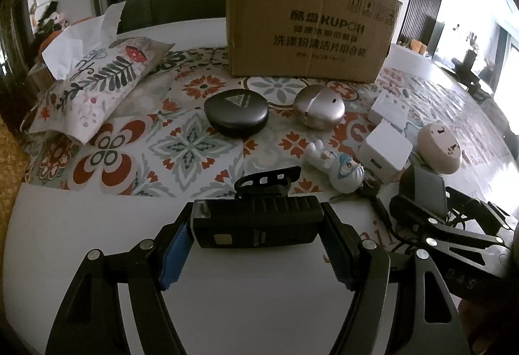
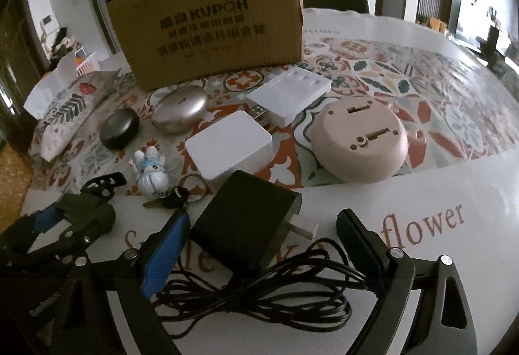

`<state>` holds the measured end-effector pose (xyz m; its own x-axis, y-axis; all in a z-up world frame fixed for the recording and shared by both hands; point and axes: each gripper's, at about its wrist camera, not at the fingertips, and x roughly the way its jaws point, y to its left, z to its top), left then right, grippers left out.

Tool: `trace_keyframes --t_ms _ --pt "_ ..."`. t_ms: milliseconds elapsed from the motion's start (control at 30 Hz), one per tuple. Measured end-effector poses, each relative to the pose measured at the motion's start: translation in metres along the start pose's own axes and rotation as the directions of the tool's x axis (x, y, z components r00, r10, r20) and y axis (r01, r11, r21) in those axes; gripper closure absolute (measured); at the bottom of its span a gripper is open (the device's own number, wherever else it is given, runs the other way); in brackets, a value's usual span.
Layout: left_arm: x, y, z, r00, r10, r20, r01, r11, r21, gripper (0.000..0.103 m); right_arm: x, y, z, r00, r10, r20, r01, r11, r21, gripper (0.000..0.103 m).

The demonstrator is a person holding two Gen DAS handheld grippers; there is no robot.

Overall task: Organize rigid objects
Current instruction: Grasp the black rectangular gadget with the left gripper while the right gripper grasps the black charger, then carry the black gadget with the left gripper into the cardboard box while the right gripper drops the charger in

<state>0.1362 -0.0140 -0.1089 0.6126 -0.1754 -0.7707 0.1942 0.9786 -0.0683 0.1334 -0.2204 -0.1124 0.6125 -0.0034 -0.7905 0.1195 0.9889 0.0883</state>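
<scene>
My left gripper [image 1: 256,235] is shut on a black rectangular light [image 1: 259,212] with a rubber strap [image 1: 266,179], its pads pressing both short ends just above the white table [image 1: 81,225]. My right gripper [image 2: 264,222] stands open around a black power adapter [image 2: 243,215] lying on the table. The blue-padded finger [image 2: 168,244] is close beside the adapter; the other finger [image 2: 356,238] stands well apart from it. The adapter's tangled black cable [image 2: 259,293] lies between the jaws. An open cardboard box [image 1: 308,24] stands at the back.
On the patterned mat lie a black round case [image 1: 238,113], a silver egg-shaped case [image 1: 319,106], a white cube charger [image 2: 228,144], a white flat hub [image 2: 288,92], a pink round device [image 2: 360,144] and a figurine keychain [image 2: 150,171]. A tissue pouch [image 1: 97,85] sits left.
</scene>
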Motion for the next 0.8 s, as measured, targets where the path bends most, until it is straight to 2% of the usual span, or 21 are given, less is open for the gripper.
trace_keyframes --t_ms 33,233,467,800 --pt "0.000 0.000 0.000 1.000 0.005 0.000 -0.005 1.000 0.001 0.030 0.000 0.001 0.000 1.000 -0.007 0.002 0.007 1.000 -0.007 0.019" --pt "-0.009 -0.002 -0.001 1.000 0.009 0.009 -0.009 1.000 0.006 0.030 -0.006 0.001 -0.001 1.000 0.011 0.018 -0.011 0.999 -0.031 0.033" --pt "-0.029 -0.007 -0.001 0.999 0.008 0.035 -0.009 1.000 0.009 0.030 -0.019 0.001 -0.004 0.998 0.043 0.038 -0.042 0.998 -0.036 0.034" --pt "-0.059 -0.014 0.011 0.995 0.018 0.100 -0.019 1.000 0.014 0.030 -0.053 0.003 0.002 0.990 0.076 0.118 -0.071 0.996 -0.048 0.034"
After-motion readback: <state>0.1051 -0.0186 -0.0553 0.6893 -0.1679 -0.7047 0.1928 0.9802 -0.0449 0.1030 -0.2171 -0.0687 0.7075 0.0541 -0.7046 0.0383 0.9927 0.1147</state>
